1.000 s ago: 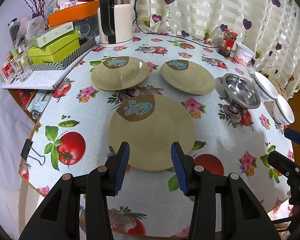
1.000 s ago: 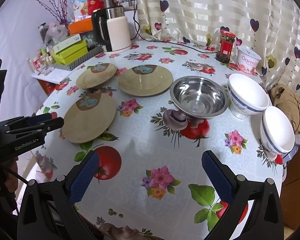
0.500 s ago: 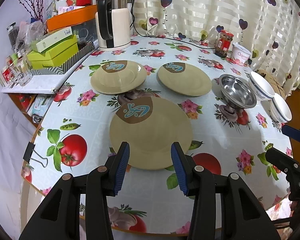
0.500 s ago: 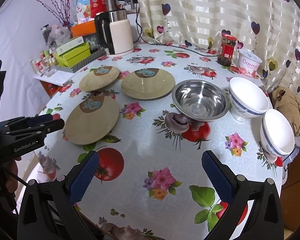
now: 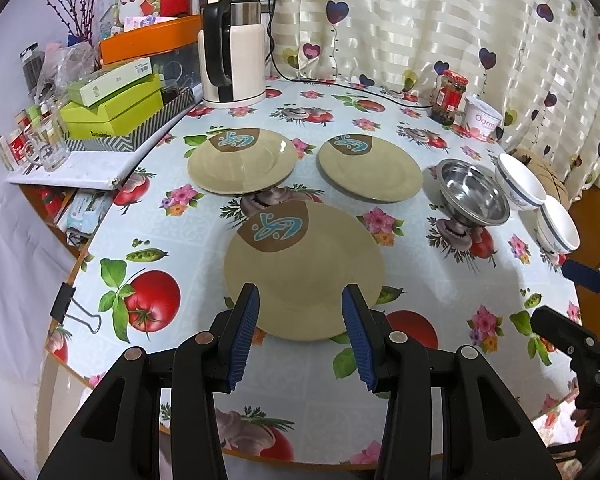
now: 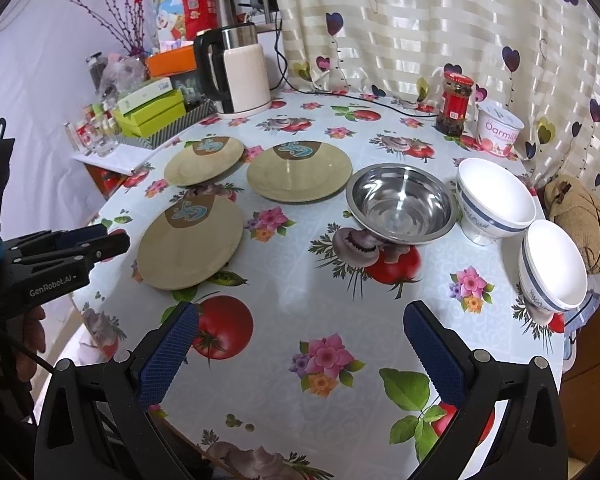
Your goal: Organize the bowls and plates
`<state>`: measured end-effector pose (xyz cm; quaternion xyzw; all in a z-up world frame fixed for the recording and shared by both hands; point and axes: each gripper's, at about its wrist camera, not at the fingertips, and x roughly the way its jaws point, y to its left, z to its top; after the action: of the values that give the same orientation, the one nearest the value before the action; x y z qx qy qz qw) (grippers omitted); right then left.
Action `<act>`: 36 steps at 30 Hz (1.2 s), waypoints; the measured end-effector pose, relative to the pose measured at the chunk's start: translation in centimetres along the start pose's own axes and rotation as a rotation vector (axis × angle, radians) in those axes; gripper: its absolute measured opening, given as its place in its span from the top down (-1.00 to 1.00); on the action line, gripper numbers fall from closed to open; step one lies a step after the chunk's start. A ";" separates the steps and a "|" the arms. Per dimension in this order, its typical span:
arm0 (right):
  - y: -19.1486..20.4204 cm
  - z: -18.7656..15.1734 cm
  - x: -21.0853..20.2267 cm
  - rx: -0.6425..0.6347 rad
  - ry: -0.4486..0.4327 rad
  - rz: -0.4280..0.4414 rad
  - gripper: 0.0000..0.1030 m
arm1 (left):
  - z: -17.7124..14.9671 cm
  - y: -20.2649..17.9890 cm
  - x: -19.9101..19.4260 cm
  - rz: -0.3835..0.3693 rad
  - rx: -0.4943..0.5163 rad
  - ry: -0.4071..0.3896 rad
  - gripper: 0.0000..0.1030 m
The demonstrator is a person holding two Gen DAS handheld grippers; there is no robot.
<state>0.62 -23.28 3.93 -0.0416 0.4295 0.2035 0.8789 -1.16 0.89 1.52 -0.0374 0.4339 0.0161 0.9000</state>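
Three tan plates with a brown and blue mark lie on the tablecloth: a near plate (image 5: 304,268) (image 6: 192,248), a far left plate (image 5: 242,166) (image 6: 204,161) and a far right plate (image 5: 370,168) (image 6: 299,171). To their right stand a steel bowl (image 5: 473,192) (image 6: 401,202) and two white bowls (image 5: 520,187) (image 6: 496,202), (image 5: 558,230) (image 6: 553,266). My left gripper (image 5: 300,300) is open, hovering above the near plate's front edge with nothing held. My right gripper (image 6: 300,336) stands wide open above bare tablecloth at the front right.
A kettle (image 5: 233,52), stacked green boxes (image 5: 112,110), glasses (image 5: 48,148), a red-lidded jar (image 5: 449,98) and a yogurt tub (image 5: 482,122) line the back and left. A binder clip (image 5: 66,308) grips the table's left edge. Curtains hang behind.
Both grippers have drawn back and up a little, so the plates and bowls look smaller and farther. Nothing on the table has moved.
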 end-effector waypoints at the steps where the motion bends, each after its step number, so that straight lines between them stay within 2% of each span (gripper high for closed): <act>1: 0.0 -0.1 -0.1 -0.001 0.000 0.005 -1.00 | 0.0 0.0 -0.2 0.001 0.000 -0.004 0.14; 11: 0.2 -0.5 -0.7 -0.006 0.011 0.026 -1.00 | 0.3 -0.1 -0.8 -0.008 0.004 -0.028 0.14; 24: -0.1 -0.2 -0.4 -0.006 0.013 0.022 -1.00 | 1.0 0.3 0.6 0.000 0.003 -0.034 0.14; 36: -0.4 1.9 1.7 -0.015 0.050 0.013 -1.00 | 1.9 0.9 1.9 0.019 0.006 -0.018 0.14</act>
<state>3.11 -22.64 3.80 -0.0507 0.4500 0.2112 0.8662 1.48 1.89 1.17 -0.0306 0.4260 0.0236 0.9039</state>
